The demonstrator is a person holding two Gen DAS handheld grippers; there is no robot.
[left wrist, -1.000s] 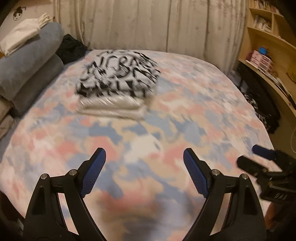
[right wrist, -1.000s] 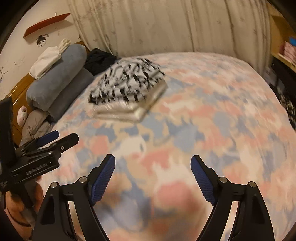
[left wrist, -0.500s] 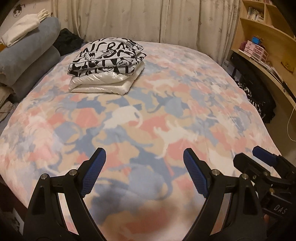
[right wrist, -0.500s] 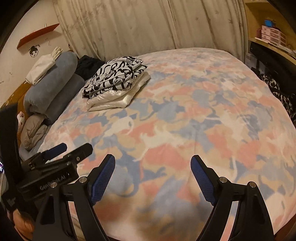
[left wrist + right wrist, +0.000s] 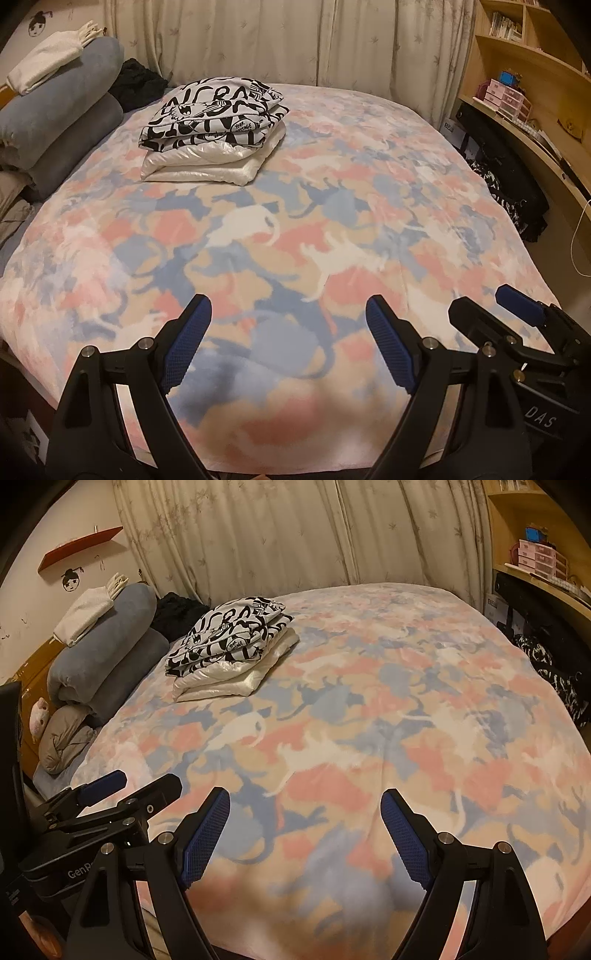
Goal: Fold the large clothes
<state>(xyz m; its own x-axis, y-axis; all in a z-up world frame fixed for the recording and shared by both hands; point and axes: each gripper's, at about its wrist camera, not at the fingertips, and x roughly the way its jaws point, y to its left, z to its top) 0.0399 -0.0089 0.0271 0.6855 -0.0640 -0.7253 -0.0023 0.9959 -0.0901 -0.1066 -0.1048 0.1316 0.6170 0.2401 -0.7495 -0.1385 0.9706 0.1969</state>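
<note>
**Two garments stacked, both jaws empty over the near edge of the bed**

The folded clothes sit toward the far left corner of the bed: a black-and-white printed garment [image 5: 214, 110] lies squarely on top of a folded white garment [image 5: 207, 164], edges roughly matched. I judge they are piled there, out of the middle, so the wide centre of the bed [image 5: 369, 206] stays free as a folding surface. No unfolded garment lies on the cat-patterned blanket, so the next piece, if there is one, must come from elsewhere; the dark heap of clothing [image 5: 517, 199] off the right edge may be the source, though I cannot say so for certain.

My left gripper [image 5: 288, 332] hangs over the near edge with its jaws spread wide and nothing between them. My right gripper [image 5: 306, 830] is just beside it, jaws equally wide and bare.

Past the left edge, rolled blue bedding [image 5: 107, 642] carries a folded white cloth [image 5: 85, 614]. On the shelf at right stand small pink drawers [image 5: 506, 98]; their contents are hidden.
</note>
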